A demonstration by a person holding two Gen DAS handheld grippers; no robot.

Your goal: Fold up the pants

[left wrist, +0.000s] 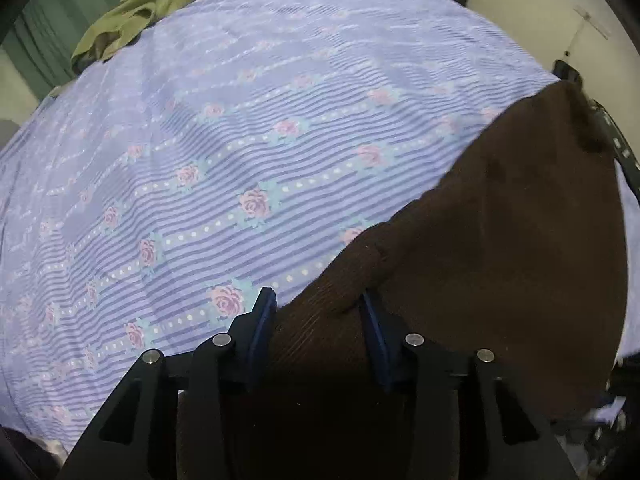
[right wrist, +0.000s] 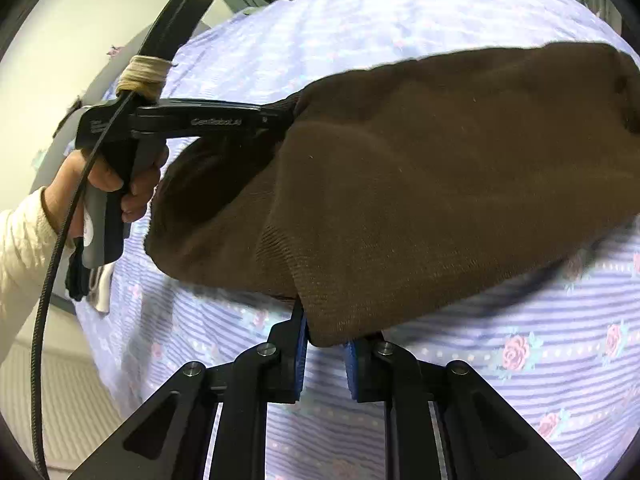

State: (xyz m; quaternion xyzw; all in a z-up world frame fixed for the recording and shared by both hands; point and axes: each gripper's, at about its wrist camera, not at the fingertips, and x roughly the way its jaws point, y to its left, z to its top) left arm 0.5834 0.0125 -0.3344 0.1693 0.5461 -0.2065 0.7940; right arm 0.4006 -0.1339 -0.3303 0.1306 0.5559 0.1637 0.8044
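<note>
1. I'm carrying the brown pants (right wrist: 420, 168) above the bed (left wrist: 240, 140), mid-fold, I'd judge.
2. My left hand-held gripper (left wrist: 316, 316) is pinching ribbed knit; my right hand-held gripper (right wrist: 326, 340) is pinching a corner.
3. Next I'm needing both edges lowered level (soft fabric is sagging between grips).
</note>
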